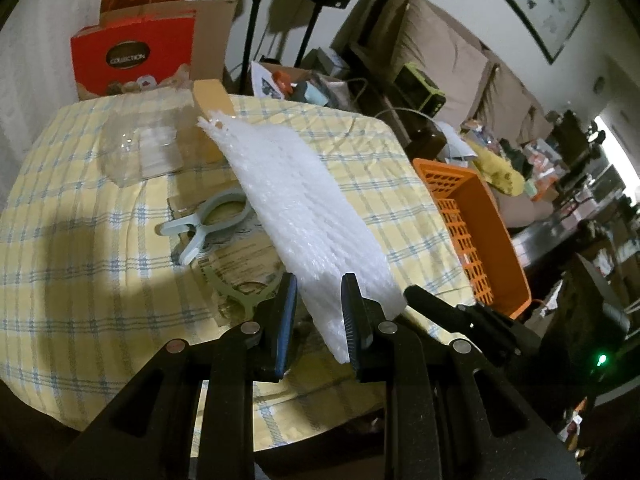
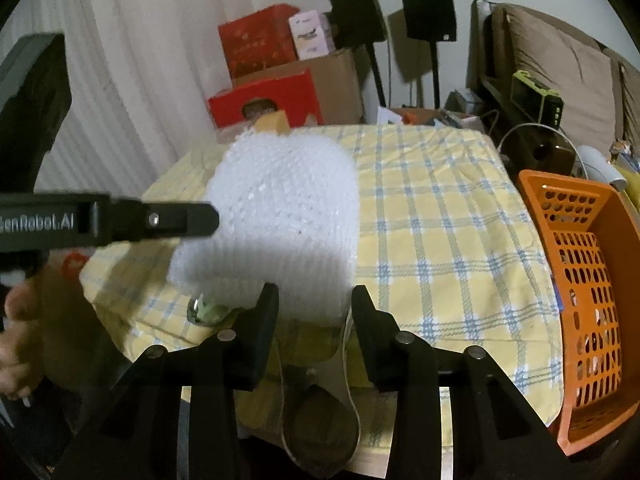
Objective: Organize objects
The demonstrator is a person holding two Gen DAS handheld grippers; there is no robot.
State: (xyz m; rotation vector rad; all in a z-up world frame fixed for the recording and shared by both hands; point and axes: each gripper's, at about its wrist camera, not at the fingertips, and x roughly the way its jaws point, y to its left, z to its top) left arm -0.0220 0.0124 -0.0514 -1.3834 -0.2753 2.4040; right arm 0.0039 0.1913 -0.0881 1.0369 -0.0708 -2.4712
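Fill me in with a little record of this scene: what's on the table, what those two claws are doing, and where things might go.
surface: table with yellow checked cloth
held item: white foam sheet, lifted at a slant above the cloth
left gripper: foam sheet between its fingers, seemingly pinched at the near edge
right gripper: at the sheet's lower edge; grip unclear
under the sheet: pale clip lying on printed paper
also on table: clear plastic container
bin: orange basket at the table's right edge
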